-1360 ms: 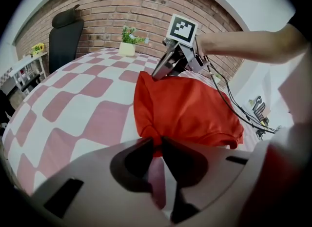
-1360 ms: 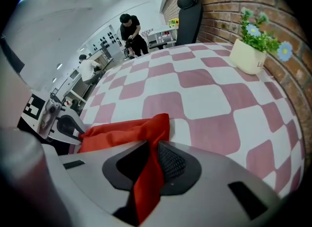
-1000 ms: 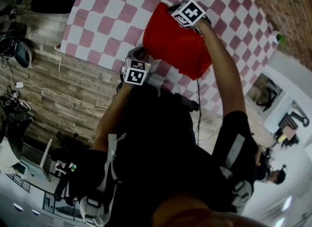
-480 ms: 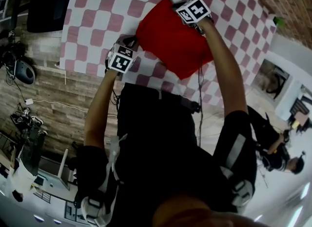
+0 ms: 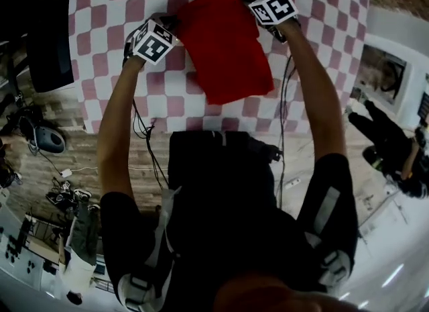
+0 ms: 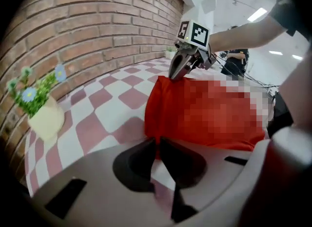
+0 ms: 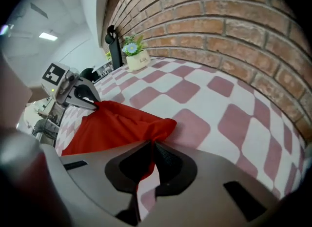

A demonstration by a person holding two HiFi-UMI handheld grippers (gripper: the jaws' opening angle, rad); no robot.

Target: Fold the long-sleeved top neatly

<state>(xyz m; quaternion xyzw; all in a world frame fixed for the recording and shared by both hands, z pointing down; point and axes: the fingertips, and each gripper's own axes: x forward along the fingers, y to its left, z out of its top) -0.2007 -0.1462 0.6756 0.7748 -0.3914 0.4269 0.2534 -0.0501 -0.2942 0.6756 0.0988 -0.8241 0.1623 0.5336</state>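
The red long-sleeved top (image 5: 224,43) hangs as a folded panel over the pink-and-white checked table (image 5: 107,15), stretched between both grippers. My left gripper (image 5: 169,23) is shut on its left top corner; in the left gripper view red cloth (image 6: 204,109) is pinched where the jaws meet (image 6: 158,145). My right gripper (image 5: 253,1) is shut on the other top corner, and the right gripper view shows the cloth (image 7: 117,123) bunched between its jaws (image 7: 152,148). Each gripper view shows the opposite gripper: the right one (image 6: 174,74), the left one (image 7: 93,105).
A brick wall (image 7: 204,30) runs along the table's far side. A small pot of flowers (image 6: 41,109) stands on the table by that wall. Cables (image 5: 144,143) hang from the grippers. Wooden floor with gear lies left (image 5: 47,136); another person stands at right (image 5: 392,153).
Both grippers have swung the top round and toward the far side of the table; the cloth now hangs squarely between them, with the left gripper farther from my body than before.
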